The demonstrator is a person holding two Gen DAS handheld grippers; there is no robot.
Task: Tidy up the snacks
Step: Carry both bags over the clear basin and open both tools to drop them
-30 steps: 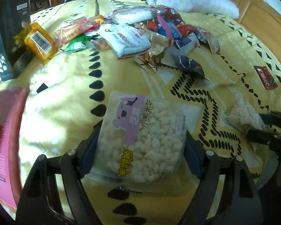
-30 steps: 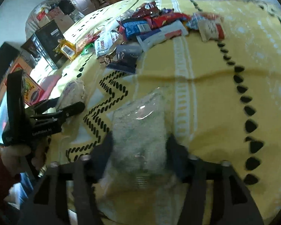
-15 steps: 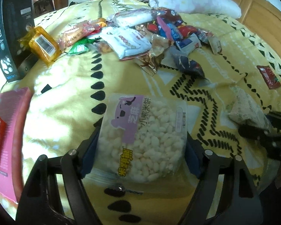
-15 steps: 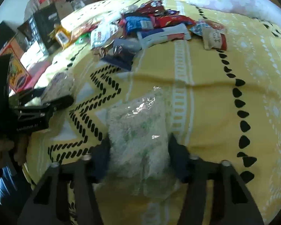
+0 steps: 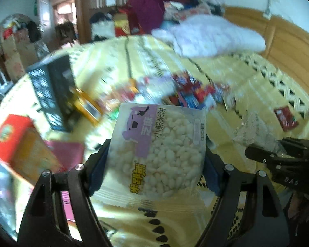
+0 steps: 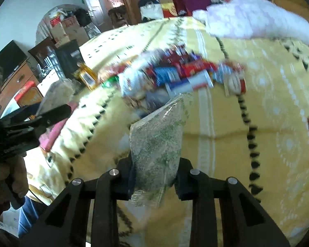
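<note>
The left gripper, clenched on the clear rice-puff packet with its purple bear label, and the right gripper, clamping the clear green-speckled packet, had both lifted their packets off the yellow patterned bed cover, ready for sorting.

Both grippers: black plastic arms w/ silver screws, blue pads. Bare hand, blue sleeve.

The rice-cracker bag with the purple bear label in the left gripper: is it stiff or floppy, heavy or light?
The rice-cracker bag probably handles fairly stiff: it stands upright in the left gripper without drooping. It looks light for its size, being full of puffed pieces. The glossy film may be slippery, and hard squeezing would likely crush the contents.
</note>
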